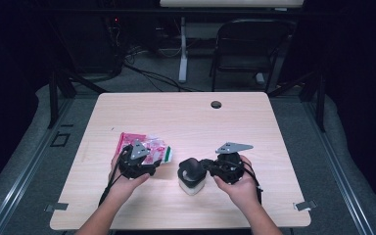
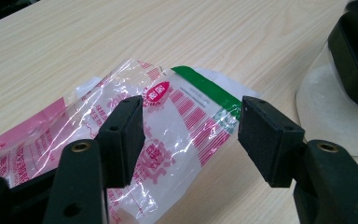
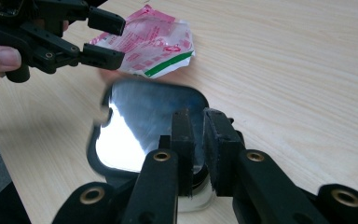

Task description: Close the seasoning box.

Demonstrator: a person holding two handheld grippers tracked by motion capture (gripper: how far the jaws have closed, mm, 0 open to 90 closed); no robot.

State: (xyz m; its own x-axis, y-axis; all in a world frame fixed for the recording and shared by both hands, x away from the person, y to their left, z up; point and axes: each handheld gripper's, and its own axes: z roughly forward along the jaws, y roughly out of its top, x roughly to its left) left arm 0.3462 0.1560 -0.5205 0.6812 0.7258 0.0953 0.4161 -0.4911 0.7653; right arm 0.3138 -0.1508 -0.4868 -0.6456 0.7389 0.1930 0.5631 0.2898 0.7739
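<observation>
Two hand-held grippers work near the front edge of the worktop (image 1: 186,110), one at a plastic packet, one at a small lidded container.

The left hand-held gripper (image 2: 191,133) hovers with its jaws spread wide over the green-edged end of the pink-printed plastic packet (image 2: 186,116), which lies flat on the left half of the worktop; its pads do not press on the film. The right hand-held gripper (image 3: 199,149) has its jaws closed to a narrow gap on the rim of the black lid (image 3: 144,126) of the white container (image 1: 192,185), which stands just right of the packet, near the front edge. Behind both, the worktop lies bare up to the round cable hole (image 1: 216,104); a black chair (image 1: 247,46) stands beyond the far edge.
</observation>
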